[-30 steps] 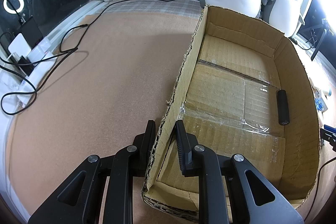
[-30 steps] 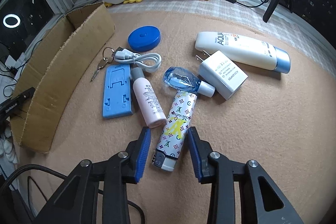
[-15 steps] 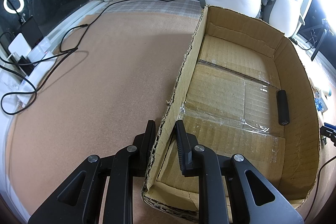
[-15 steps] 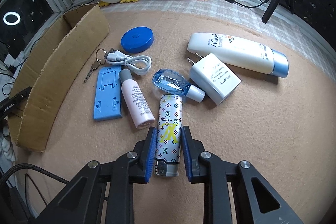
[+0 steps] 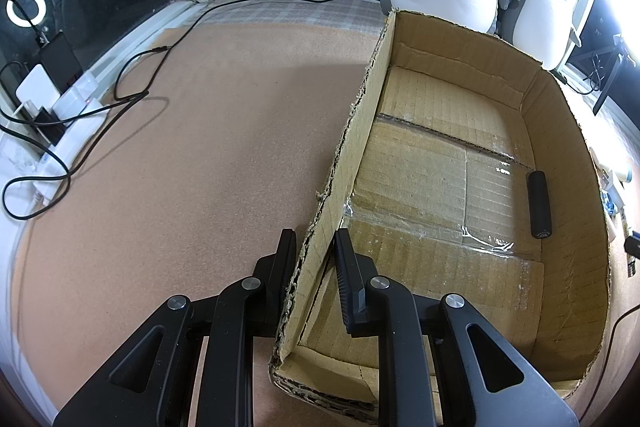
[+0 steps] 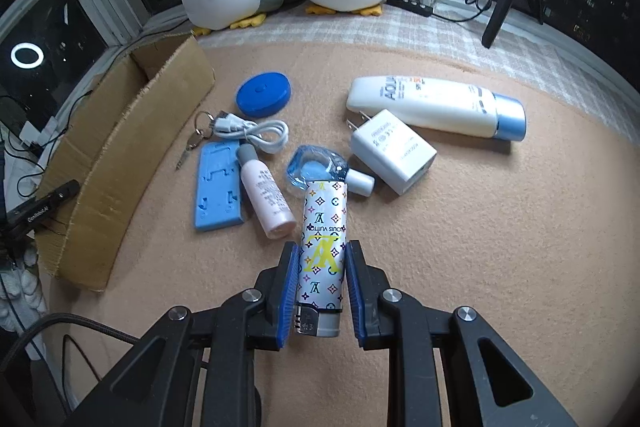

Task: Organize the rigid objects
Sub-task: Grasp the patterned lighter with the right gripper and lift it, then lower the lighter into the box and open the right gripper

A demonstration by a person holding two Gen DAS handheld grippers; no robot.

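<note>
Tan felt-like mat (image 6: 500, 227), cardboard box (image 6: 132, 163), blue disc (image 6: 263, 94), white cable (image 6: 256, 131), keys (image 6: 196, 139), blue stand (image 6: 218, 183), pink bottle (image 6: 266, 195), charger (image 6: 394, 151), lotion tube (image 6: 436, 105), possibly a clear perfume bottle (image 6: 316, 169).

The right gripper (image 6: 322, 273) has its blue pads (image 6: 290, 279) closed on a lighter (image 6: 323, 247) with a colorful pattern. The lighter's far end covers part of a clear blue bottle (image 6: 316, 169). To the left lie a pink bottle (image 6: 266, 197) and a blue stand (image 6: 217, 187). A white cable (image 6: 256, 131), keys (image 6: 196, 135) and a blue disc (image 6: 263, 94) sit farther back. A charger (image 6: 394, 151) and a white tube (image 6: 436, 105) are on the right. A box (image 6: 132, 147) stands at the left.
</note>
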